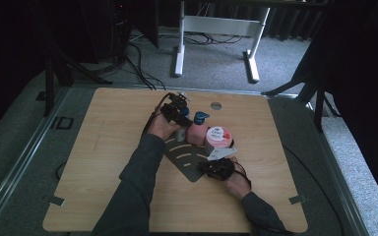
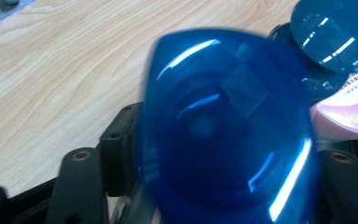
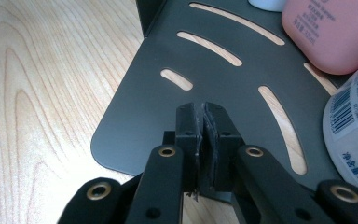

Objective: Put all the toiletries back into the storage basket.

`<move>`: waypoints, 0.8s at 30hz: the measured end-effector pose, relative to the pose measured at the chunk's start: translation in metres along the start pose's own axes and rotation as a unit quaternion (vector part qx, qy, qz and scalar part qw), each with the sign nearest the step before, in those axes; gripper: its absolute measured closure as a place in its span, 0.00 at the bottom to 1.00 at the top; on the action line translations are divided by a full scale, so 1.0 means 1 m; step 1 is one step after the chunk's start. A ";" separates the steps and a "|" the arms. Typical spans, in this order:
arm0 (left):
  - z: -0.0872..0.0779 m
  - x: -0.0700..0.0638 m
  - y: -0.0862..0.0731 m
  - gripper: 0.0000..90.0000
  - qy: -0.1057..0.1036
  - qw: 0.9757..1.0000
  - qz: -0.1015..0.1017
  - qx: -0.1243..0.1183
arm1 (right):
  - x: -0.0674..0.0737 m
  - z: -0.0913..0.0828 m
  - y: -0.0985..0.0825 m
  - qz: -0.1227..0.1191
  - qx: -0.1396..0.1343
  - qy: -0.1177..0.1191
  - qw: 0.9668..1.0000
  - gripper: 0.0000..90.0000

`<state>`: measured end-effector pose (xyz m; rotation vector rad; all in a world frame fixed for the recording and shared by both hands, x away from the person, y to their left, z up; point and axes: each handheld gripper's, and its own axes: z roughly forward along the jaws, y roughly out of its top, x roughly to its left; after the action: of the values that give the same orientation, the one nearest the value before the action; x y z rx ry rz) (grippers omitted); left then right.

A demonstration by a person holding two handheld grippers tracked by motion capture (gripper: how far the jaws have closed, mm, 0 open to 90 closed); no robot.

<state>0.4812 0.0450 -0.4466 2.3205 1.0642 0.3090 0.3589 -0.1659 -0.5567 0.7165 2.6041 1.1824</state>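
The left gripper [image 1: 179, 114] has its jaws spread around a glossy blue bottle cap [image 2: 228, 135]; the right gripper [image 3: 204, 122], jaws pressed together, steadies the dark slotted metal tray [image 3: 158, 100].

Dark grey sleeves [image 1: 133, 187] (black brass-riveted jaws)

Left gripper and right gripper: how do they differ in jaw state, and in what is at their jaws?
The left gripper has its jaws wide apart; the right gripper has its jaws shut together. The left gripper has a blue cap between its jaws; the right gripper's tips sit over a dark slotted tray. Both are black and hand-held above the wooden table.
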 end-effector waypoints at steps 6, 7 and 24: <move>-0.010 0.001 -0.006 0.41 -0.007 1.000 0.001 -0.009 | 0.000 0.000 0.000 0.000 0.000 0.000 1.000 0.94; -0.011 0.001 -0.007 0.41 -0.008 1.000 0.002 -0.010 | 0.000 0.000 0.000 0.000 0.000 0.000 1.000 0.94; -0.037 -0.001 -0.030 0.42 0.020 0.999 0.030 -0.014 | 0.000 0.000 0.000 0.001 -0.001 0.002 1.000 0.93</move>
<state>0.4466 0.0749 -0.4337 2.3333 1.0049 0.3923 0.3587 -0.1660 -0.5568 0.7183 2.6054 1.1890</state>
